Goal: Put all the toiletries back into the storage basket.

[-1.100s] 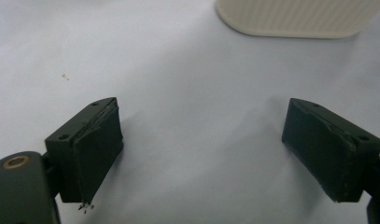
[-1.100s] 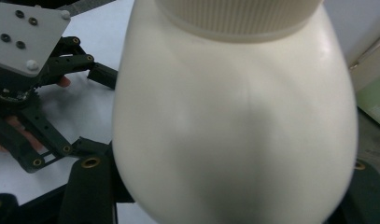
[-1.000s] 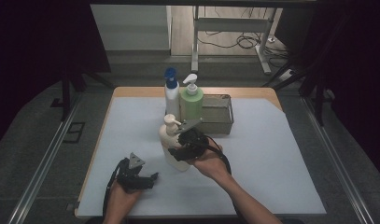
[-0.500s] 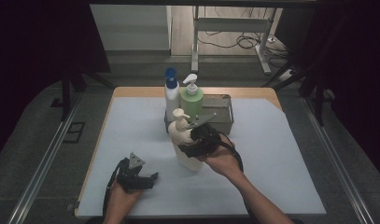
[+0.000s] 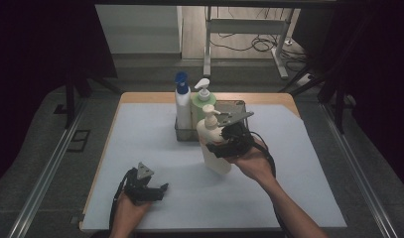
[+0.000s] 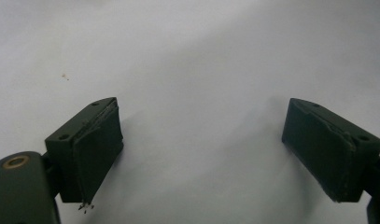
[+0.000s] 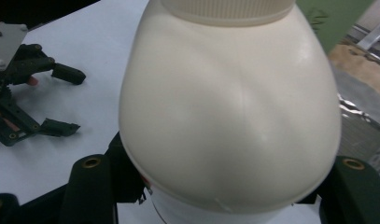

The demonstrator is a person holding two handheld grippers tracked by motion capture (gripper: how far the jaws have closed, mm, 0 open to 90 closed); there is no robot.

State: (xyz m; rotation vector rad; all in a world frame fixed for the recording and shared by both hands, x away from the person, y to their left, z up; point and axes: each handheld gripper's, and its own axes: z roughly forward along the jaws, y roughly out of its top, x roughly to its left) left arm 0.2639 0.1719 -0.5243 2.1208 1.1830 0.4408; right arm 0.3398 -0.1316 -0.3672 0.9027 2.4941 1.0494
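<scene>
A cream pump bottle (image 5: pixel 215 161) hangs upright just above the white mat, and my right gripper (image 5: pixel 223 145) is shut on its upper body from the right. In the right gripper view the bottle (image 7: pixel 229 107) bulges between the two black jaws, which press on its sides. It hovers just in front of a metal basket (image 5: pixel 239 106). At the near left my left gripper (image 5: pixel 161 191) rests on the mat, open with nothing in it. Its view shows its pads (image 6: pixel 96 149) wide apart over bare white surface.
The basket holds a white bottle with a blue spray cap (image 5: pixel 182 106) and a green bottle with a white pump (image 5: pixel 202 101) at its left end. The white mat (image 5: pixel 140 139) covers the wooden table. Dark floor and a rail run along both sides.
My right gripper has carried the cream bottle to the right and away from me, toward the basket, and a little higher. The left gripper has stayed put.
</scene>
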